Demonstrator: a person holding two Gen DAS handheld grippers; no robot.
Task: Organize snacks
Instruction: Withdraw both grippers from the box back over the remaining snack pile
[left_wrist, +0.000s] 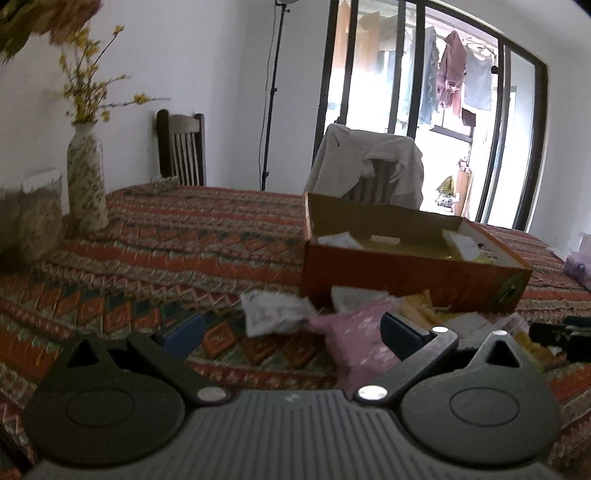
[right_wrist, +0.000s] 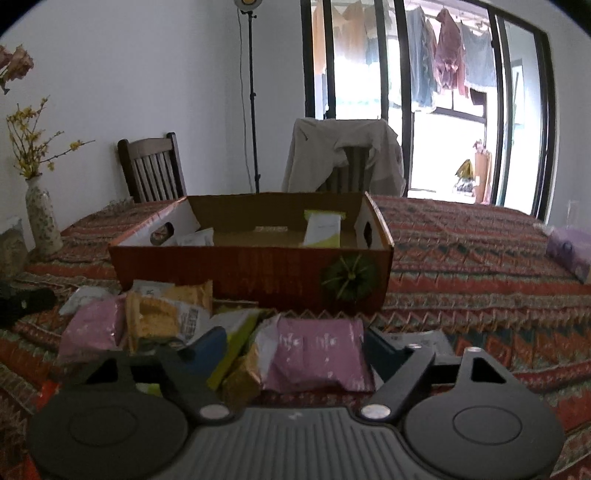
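Observation:
An orange cardboard box stands open on the patterned tablecloth and holds a yellow-green packet and white packets. A heap of snack packets lies in front of it. My right gripper hangs low over the heap, its jaws apart around a pink packet. The right pad is at the packet's edge; the left pad sits beside a yellow-green packet, clear of the pink one. My left gripper is wide open, with a white packet and another pink packet lying ahead between its fingers, untouched.
A flowered vase and a jar stand at the table's left. A purple pack lies at the far right. Two chairs, one draped with a jacket, stand behind the table, along with a light stand.

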